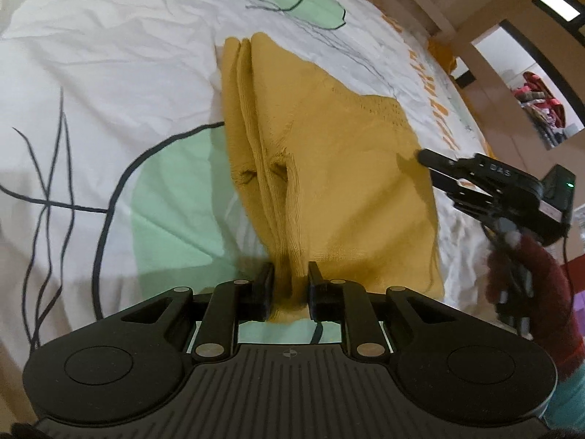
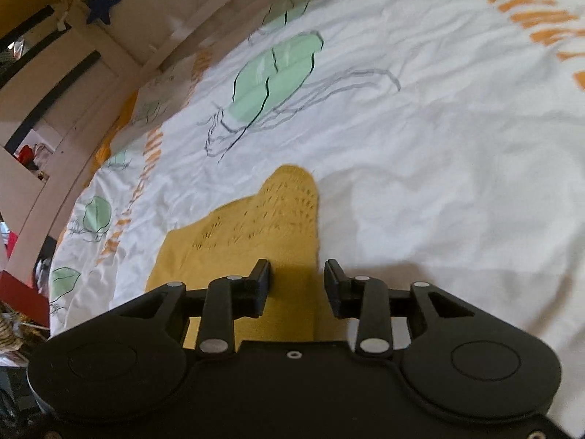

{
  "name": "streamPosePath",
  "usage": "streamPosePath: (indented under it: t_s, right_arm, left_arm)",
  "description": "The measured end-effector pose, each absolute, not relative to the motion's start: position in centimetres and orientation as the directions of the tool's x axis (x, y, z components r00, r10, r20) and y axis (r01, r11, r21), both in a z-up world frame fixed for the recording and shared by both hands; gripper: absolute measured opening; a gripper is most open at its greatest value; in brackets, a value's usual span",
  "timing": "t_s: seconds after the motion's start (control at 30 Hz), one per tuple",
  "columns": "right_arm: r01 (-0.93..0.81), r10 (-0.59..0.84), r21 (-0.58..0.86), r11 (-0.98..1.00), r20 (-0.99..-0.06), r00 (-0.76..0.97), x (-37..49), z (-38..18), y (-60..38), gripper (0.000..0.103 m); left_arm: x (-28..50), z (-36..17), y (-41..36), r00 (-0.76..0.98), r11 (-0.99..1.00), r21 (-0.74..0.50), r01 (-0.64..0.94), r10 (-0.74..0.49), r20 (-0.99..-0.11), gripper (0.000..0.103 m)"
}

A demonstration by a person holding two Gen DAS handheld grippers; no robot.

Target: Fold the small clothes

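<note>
A mustard-yellow knit garment (image 1: 329, 168) lies folded on the white printed bedsheet (image 1: 109, 73). My left gripper (image 1: 290, 285) is shut on the garment's near bunched edge, which rises between the fingers. My right gripper (image 1: 435, 168) shows at the right in the left wrist view, at the garment's right edge. In the right wrist view the right gripper (image 2: 297, 281) is open, hovering over the garment's corner (image 2: 263, 226) with nothing between the fingers.
The sheet carries green leaf prints (image 2: 278, 73) and orange lettering (image 2: 530, 11). A wooden bed frame (image 2: 120, 36) runs along the far side. Shelves with clothes (image 1: 541, 106) stand beyond the bed. A red-sleeved hand (image 1: 530, 285) holds the right gripper.
</note>
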State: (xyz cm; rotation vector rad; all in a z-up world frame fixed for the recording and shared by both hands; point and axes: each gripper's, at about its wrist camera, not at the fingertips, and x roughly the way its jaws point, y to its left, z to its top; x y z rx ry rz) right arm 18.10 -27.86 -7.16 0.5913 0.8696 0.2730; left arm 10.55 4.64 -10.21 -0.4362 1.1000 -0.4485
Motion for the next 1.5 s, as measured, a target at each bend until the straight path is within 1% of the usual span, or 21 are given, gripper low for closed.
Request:
streamPosePath:
  t_s: [0.07, 0.2, 0.33, 0.37, 0.4, 0.5, 0.53, 0.57, 0.6, 0.63, 0.7, 0.73, 0.77, 0.9, 1.1, 1.17, 1.27, 1.3, 1.37, 1.4, 1.5]
  right_arm:
    - [0.008, 0.435, 0.575, 0.818, -0.628, 0.645, 17.2, -6.6, -28.1, 0.046]
    - [-0.010, 0.410, 0.550, 0.835, -0.610, 0.679, 15.1, -5.4, -28.4, 0.055]
    - [-0.043, 0.417, 0.539, 0.841, -0.595, 0.687, 13.1, -4.7, -27.9, 0.057]
    - [-0.054, 0.419, 0.534, 0.844, -0.593, 0.688, 12.7, -4.6, -27.6, 0.060]
    - [-0.065, 0.421, 0.529, 0.846, -0.588, 0.691, 12.3, -4.4, -27.1, 0.064]
    - [-0.092, 0.417, 0.507, 0.857, -0.577, 0.702, 11.2, -4.2, -26.3, 0.071]
    - [-0.099, 0.414, 0.499, 0.861, -0.574, 0.707, 11.0, -4.2, -26.0, 0.073]
    - [-0.104, 0.412, 0.494, 0.863, -0.571, 0.711, 10.8, -4.1, -25.7, 0.078]
    - [-0.109, 0.410, 0.489, 0.866, -0.567, 0.715, 10.5, -4.2, -25.5, 0.081]
    - [-0.114, 0.410, 0.486, 0.867, -0.564, 0.716, 10.3, -4.2, -25.3, 0.082]
    - [-0.120, 0.412, 0.483, 0.867, -0.561, 0.718, 10.0, -4.3, -24.8, 0.092]
    - [-0.122, 0.413, 0.483, 0.867, -0.560, 0.719, 9.9, -4.4, -24.8, 0.095]
    - [-0.123, 0.413, 0.483, 0.867, -0.558, 0.720, 9.7, -4.4, -24.7, 0.102]
    - [-0.120, 0.410, 0.481, 0.868, -0.560, 0.720, 9.4, -4.6, -24.7, 0.103]
    - [-0.102, 0.372, 0.453, 0.886, -0.562, 0.738, 9.1, -4.5, -25.1, 0.103]
    - [-0.097, 0.361, 0.445, 0.890, -0.561, 0.745, 9.2, -4.4, -25.3, 0.103]
    - [-0.089, 0.344, 0.429, 0.899, -0.563, 0.751, 9.7, -4.3, -25.4, 0.103]
    - [-0.088, 0.338, 0.424, 0.901, -0.563, 0.754, 9.9, -4.3, -25.4, 0.103]
    - [-0.085, 0.323, 0.405, 0.910, -0.566, 0.759, 10.7, -4.2, -25.5, 0.103]
    - [-0.083, 0.313, 0.393, 0.916, -0.568, 0.761, 11.3, -4.3, -25.6, 0.103]
    - [-0.067, 0.271, 0.350, 0.935, -0.578, 0.770, 13.4, -4.4, -25.7, 0.103]
  left_arm:
    - [10.1, -9.7, 4.7, 0.406, 0.848, -0.509, 0.146, -0.521, -0.751, 0.020]
    - [8.7, -8.4, 4.9, 0.444, 0.883, -0.436, 0.173, -0.465, -0.766, 0.022]
    - [7.2, -6.5, 5.5, 0.525, 0.906, -0.386, 0.172, -0.416, -0.742, 0.022]
    - [7.0, -6.0, 5.6, 0.549, 0.912, -0.372, 0.173, -0.403, -0.732, 0.022]
    - [6.8, -5.3, 5.7, 0.580, 0.919, -0.354, 0.176, -0.387, -0.716, 0.025]
    - [6.8, -3.4, 5.4, 0.651, 0.929, -0.316, 0.192, -0.362, -0.668, 0.034]
    - [6.9, -3.0, 5.0, 0.662, 0.930, -0.310, 0.196, -0.359, -0.658, 0.041]
    - [7.3, -2.7, 4.7, 0.669, 0.931, -0.306, 0.200, -0.358, -0.651, 0.045]
    - [7.8, -2.4, 4.2, 0.673, 0.931, -0.305, 0.203, -0.359, -0.646, 0.053]
    - [8.2, -2.3, 3.7, 0.678, 0.930, -0.303, 0.208, -0.361, -0.641, 0.056]
    - [9.2, -2.0, 2.4, 0.689, 0.929, -0.293, 0.225, -0.364, -0.626, 0.059]
    - [9.6, -2.1, 1.8, 0.694, 0.931, -0.281, 0.233, -0.362, -0.623, 0.061]
    - [10.1, -2.1, 1.0, 0.698, 0.933, -0.264, 0.243, -0.357, -0.620, 0.063]
    - [11.9, -3.0, -1.4, 0.718, 0.942, -0.207, 0.264, -0.335, -0.609, 0.064]
    - [14.6, -5.1, -2.4, 0.728, 0.954, -0.172, 0.246, -0.299, -0.617, 0.064]
    - [15.8, -6.1, -2.1, 0.719, 0.964, -0.154, 0.215, -0.264, -0.643, 0.064]
    - [17.0, -8.3, -0.8, 0.672, 0.983, -0.127, 0.133, -0.183, -0.718, 0.064]
    - [17.0, -9.1, 0.0, 0.651, 0.983, -0.147, 0.114, -0.186, -0.736, 0.065]
    - [16.4, -10.0, 1.7, 0.645, 0.970, -0.229, 0.087, -0.230, -0.728, 0.066]
    - [16.0, -10.1, 2.2, 0.647, 0.965, -0.250, 0.081, -0.241, -0.723, 0.066]
    - [15.1, -10.0, 2.5, 0.654, 0.966, -0.244, 0.087, -0.239, -0.717, 0.066]
